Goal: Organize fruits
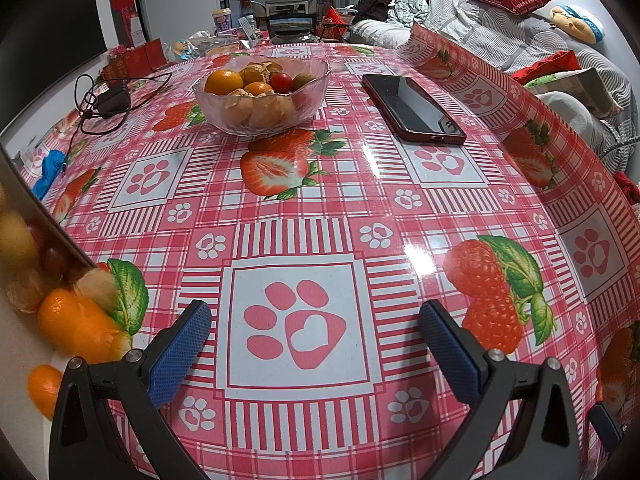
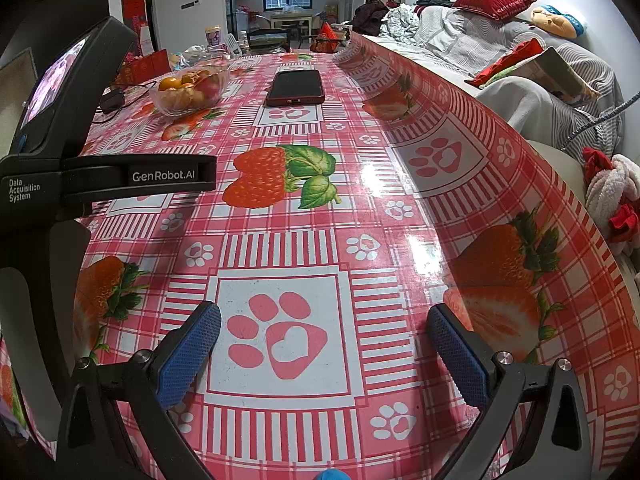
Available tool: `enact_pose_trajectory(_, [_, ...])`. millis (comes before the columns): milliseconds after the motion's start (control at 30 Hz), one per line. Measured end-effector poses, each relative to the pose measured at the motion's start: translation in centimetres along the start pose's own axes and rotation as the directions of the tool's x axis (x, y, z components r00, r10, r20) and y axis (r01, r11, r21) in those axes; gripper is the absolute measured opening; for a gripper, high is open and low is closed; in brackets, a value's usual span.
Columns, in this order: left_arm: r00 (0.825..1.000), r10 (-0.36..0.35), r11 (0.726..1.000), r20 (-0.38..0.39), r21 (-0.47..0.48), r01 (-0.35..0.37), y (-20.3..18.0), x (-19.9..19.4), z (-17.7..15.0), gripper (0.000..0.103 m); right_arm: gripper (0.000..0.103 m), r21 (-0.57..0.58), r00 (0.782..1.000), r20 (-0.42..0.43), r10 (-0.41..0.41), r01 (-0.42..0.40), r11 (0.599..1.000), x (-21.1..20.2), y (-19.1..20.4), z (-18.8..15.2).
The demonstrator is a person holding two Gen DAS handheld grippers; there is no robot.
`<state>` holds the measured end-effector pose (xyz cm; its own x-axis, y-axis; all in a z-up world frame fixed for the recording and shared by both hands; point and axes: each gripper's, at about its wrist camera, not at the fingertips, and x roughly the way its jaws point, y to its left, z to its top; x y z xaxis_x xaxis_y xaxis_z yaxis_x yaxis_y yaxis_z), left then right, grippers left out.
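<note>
Both tools low over the tablecloth, nothing in hand. My left gripper is spread wide and empty; my right gripper likewise, seen just right of the left tool's body.

Fruit sits heaped in the glass bowl, well ahead of both grippers: oranges, peeled segments, a red tomato-like piece, a kiwi. Phone lies just right of the bowl; a charger and cable just left of it.

Risks, as I judge them: glass on glossy vinyl may slide if nudged; peeled fruit may squash under firm pads; reaching left could snag the cable.

Fruit bowl on table, phone to its right.
</note>
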<state>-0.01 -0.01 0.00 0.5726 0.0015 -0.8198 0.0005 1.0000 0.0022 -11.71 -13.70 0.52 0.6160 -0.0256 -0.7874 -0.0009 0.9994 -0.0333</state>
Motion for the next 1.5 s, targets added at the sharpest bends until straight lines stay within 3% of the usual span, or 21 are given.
enact_pose_trajectory(1500, [1.0, -0.002, 1.0, 0.0, 0.001, 0.002, 0.29, 0.18, 0.1, 0.103, 0.103, 0.0, 1.0, 0.002, -0.001, 0.001, 1.0, -0.02, 0.0, -0.02])
